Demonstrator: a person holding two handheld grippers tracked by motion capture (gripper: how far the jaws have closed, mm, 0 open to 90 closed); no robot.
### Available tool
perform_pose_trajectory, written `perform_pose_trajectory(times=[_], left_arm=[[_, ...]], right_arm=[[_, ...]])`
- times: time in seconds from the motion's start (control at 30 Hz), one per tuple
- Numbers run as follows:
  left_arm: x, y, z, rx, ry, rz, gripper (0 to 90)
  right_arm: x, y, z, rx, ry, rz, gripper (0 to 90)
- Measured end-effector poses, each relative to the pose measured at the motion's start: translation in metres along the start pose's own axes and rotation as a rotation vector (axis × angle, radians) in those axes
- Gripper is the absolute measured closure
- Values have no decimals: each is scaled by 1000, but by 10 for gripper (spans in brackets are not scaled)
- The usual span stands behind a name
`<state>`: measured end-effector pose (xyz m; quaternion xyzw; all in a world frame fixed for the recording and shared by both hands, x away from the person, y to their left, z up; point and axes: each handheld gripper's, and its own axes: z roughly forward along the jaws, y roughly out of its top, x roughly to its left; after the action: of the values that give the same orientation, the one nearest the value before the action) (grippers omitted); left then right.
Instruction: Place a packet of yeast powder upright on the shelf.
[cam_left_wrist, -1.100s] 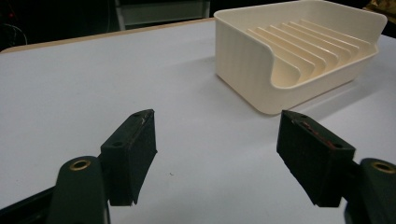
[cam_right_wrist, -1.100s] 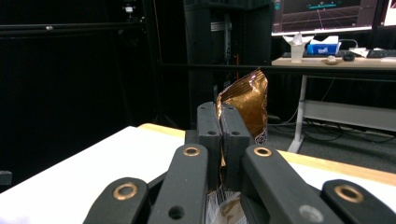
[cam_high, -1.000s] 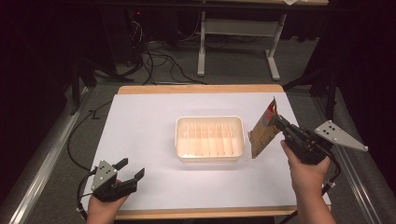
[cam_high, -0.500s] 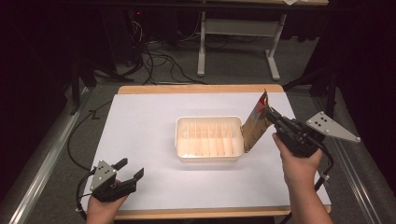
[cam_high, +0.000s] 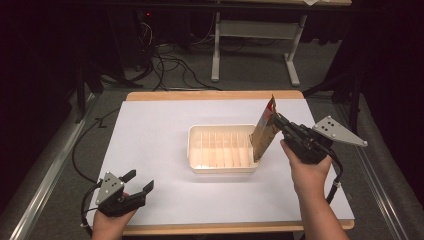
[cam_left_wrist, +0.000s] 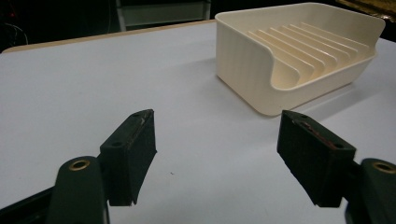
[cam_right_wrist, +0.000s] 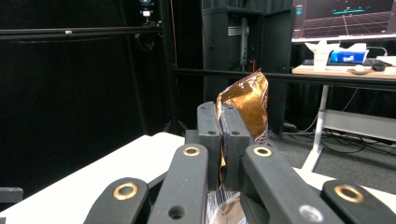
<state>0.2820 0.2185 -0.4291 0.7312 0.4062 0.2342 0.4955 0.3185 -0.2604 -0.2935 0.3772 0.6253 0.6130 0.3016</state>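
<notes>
On the table: a white sheet (cam_high: 160, 145) covers the wooden top, and a cream tray (cam_high: 223, 148) with ribbed slots sits near its middle.
Right gripper: the right gripper (cam_high: 280, 124) is clenched on a shiny brown snack bag (cam_high: 263, 131) — in the right gripper view the two black jaws press flat together on the foil, and the bag's crinkled top (cam_right_wrist: 245, 100) rises above them.
Bag position: held upright and slightly tilted at the tray's right end, its lower edge over or just at the tray's right wall; whether it touches the wall, I cannot tell.
Right hand: the person's right hand (cam_high: 307, 167) grips the tool from below, with the grey three-cornered plate (cam_high: 336, 131) sticking out to the right.
Left gripper: the left gripper (cam_high: 141, 181) rests low at the near left corner of the table, jaws spread wide — nothing between them.
Left gripper view: the tray (cam_left_wrist: 299, 56) lies ahead and to the right of the spread jaws, well apart from them, its ridged floor bare.
Beyond the table: cables (cam_high: 165, 60) trail on the grey floor by a desk frame (cam_high: 252, 45).
</notes>
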Motion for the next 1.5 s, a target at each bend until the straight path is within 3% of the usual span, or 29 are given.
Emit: perform_pose_trajectory(times=[0.7, 1.5], left_arm=[[2, 1, -4, -10, 11, 10, 283], [2, 1, -4, -9, 6, 11, 284]], right_arm=[[5, -18, 34, 63, -1, 2, 900], [2, -29, 54, 99, -40, -3, 900]])
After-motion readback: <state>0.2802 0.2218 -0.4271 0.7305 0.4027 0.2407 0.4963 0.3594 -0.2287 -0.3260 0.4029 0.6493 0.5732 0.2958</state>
